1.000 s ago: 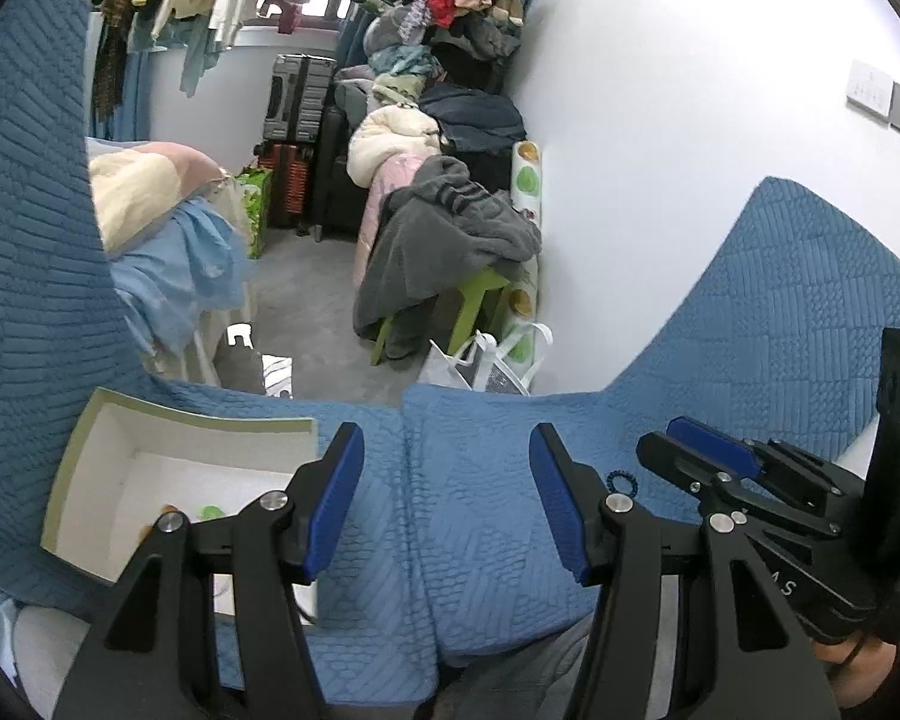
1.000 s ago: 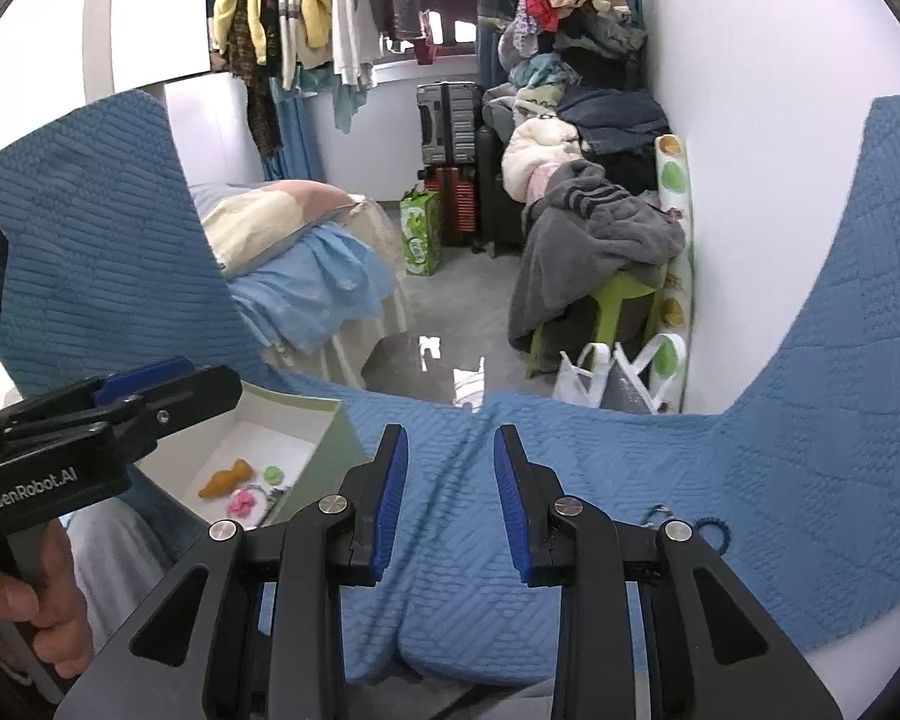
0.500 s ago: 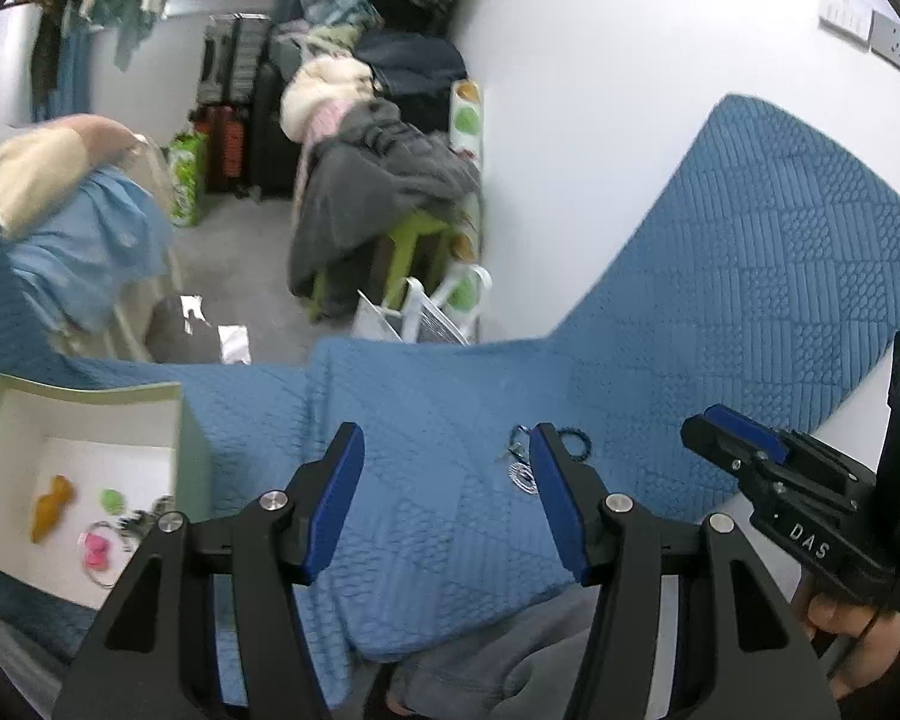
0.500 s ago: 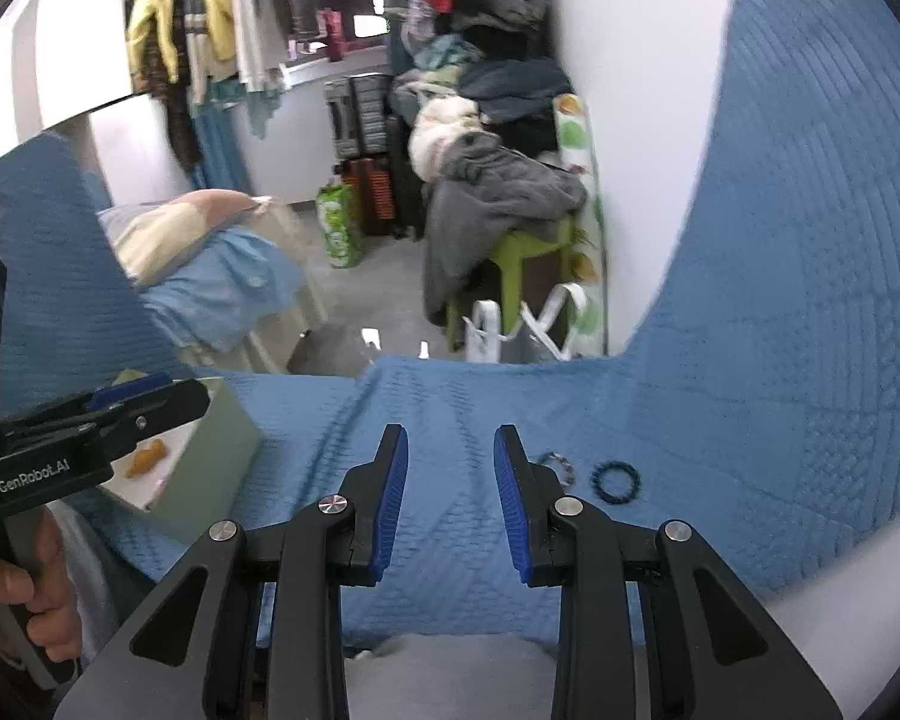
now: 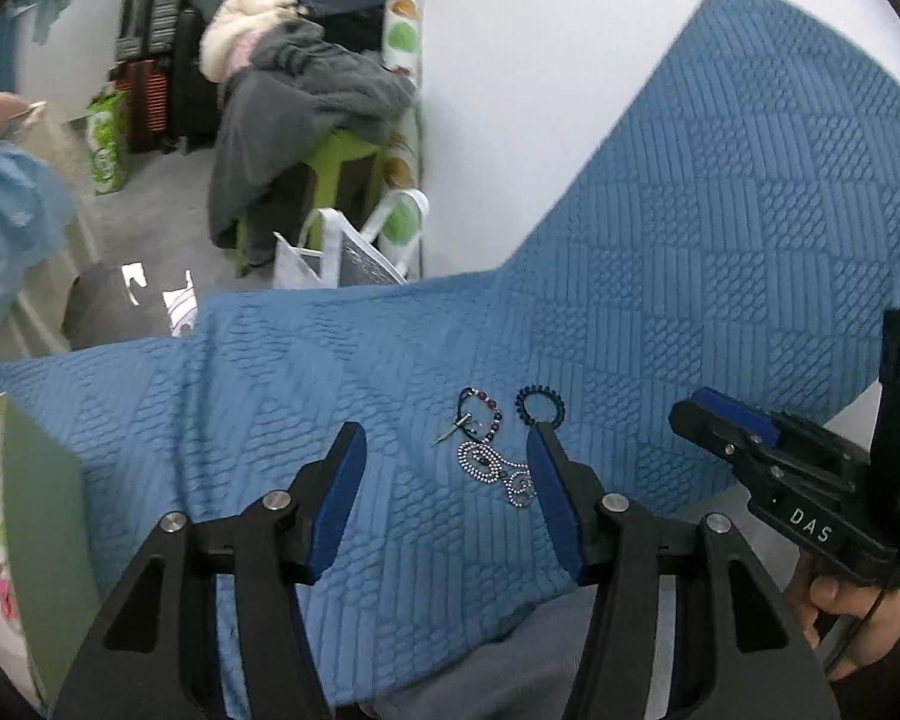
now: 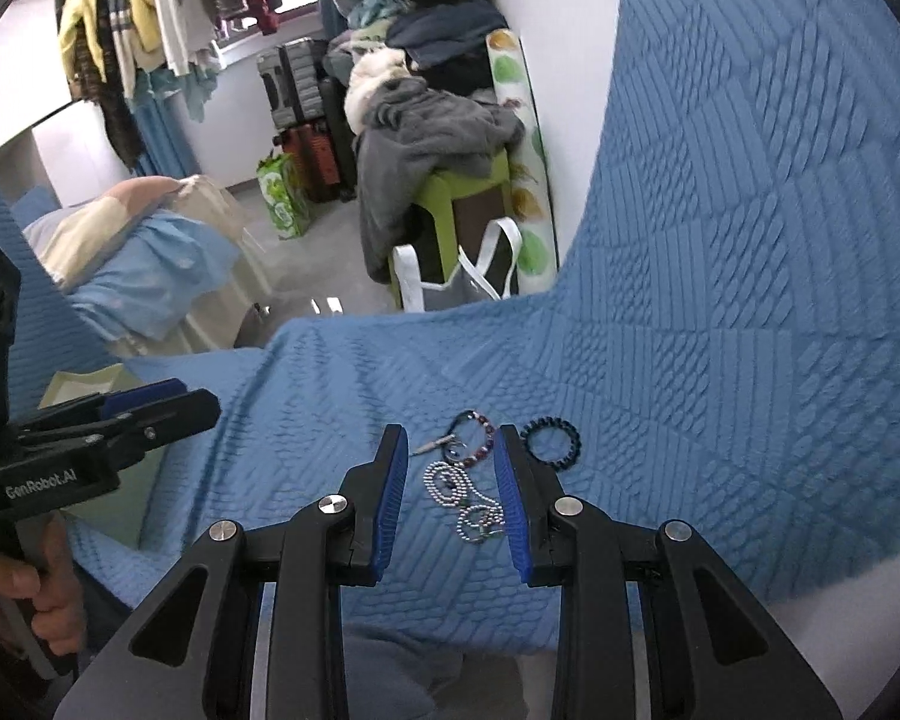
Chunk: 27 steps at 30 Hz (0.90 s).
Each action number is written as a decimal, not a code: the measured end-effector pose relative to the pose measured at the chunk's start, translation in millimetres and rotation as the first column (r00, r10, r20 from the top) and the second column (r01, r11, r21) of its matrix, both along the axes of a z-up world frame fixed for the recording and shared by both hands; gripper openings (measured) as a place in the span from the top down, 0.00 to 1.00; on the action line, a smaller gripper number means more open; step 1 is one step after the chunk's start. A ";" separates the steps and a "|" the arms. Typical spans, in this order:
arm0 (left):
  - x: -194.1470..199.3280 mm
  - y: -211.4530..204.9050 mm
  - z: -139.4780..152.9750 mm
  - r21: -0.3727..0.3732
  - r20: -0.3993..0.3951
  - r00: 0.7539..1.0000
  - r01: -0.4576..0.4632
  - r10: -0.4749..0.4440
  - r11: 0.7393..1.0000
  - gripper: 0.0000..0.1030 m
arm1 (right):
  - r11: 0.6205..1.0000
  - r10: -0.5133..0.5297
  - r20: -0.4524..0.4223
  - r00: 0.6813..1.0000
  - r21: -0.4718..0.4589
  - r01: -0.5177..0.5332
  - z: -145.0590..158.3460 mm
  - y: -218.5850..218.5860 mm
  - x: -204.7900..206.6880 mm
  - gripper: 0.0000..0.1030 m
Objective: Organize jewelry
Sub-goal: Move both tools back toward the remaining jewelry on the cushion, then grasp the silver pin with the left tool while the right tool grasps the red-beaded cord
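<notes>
Jewelry lies on a blue quilt (image 5: pixel 660 312): a silver ball chain (image 6: pixel 459 495), a beaded bracelet with dark red beads (image 6: pixel 477 438) and a black bead bracelet (image 6: pixel 551 441). They also show in the left wrist view: chain (image 5: pixel 492 468), beaded bracelet (image 5: pixel 480 414), black bracelet (image 5: pixel 539 405). My right gripper (image 6: pixel 447 492) is open and empty, its fingers on either side of the chain, just above it. My left gripper (image 5: pixel 444 492) is open and empty, a little left of the chain. A green box (image 5: pixel 42 510) with small items stands at the left.
The quilt's far edge drops to a grey floor (image 6: pixel 306 258). Beyond stand a green stool with piled clothes (image 6: pixel 444 138), a white bag (image 6: pixel 468 276), suitcases (image 6: pixel 294 96) and a bed (image 6: pixel 138 258). A white wall (image 5: pixel 540 90) rises behind the quilt.
Both grippers have swung right, from the green box towards the jewelry, and come closer to it. The right gripper's jaws have opened wider. The box has slid to the left edge.
</notes>
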<state>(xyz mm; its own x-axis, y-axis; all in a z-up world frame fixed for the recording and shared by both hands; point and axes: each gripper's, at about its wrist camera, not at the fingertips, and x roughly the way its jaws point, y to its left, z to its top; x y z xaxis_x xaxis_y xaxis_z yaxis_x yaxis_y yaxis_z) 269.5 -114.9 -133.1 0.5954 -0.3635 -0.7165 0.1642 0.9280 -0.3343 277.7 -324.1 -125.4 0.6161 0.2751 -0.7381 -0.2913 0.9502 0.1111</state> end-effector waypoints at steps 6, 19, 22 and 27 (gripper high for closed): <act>25.4 -21.6 -36.1 -0.001 -0.048 0.995 0.085 -0.085 0.996 0.52 | 1.000 0.013 -0.060 0.998 -0.001 -0.013 -34.9 -8.8 30.2 0.74; 77.5 -39.6 -109.6 -0.032 -0.159 0.965 0.208 -0.210 0.978 0.71 | 0.995 0.095 -0.206 0.974 0.018 -0.093 -126.8 -2.8 97.0 0.83; 81.3 -43.7 -115.0 -0.028 -0.161 0.959 0.232 -0.234 0.972 0.75 | 0.993 0.114 -0.209 0.971 0.000 -0.117 -135.8 1.2 109.1 0.86; 84.0 -53.4 -118.1 0.002 -0.141 0.953 0.273 -0.270 0.962 0.79 | 0.983 0.159 -0.217 0.963 -0.051 -0.174 -148.2 12.5 117.0 0.89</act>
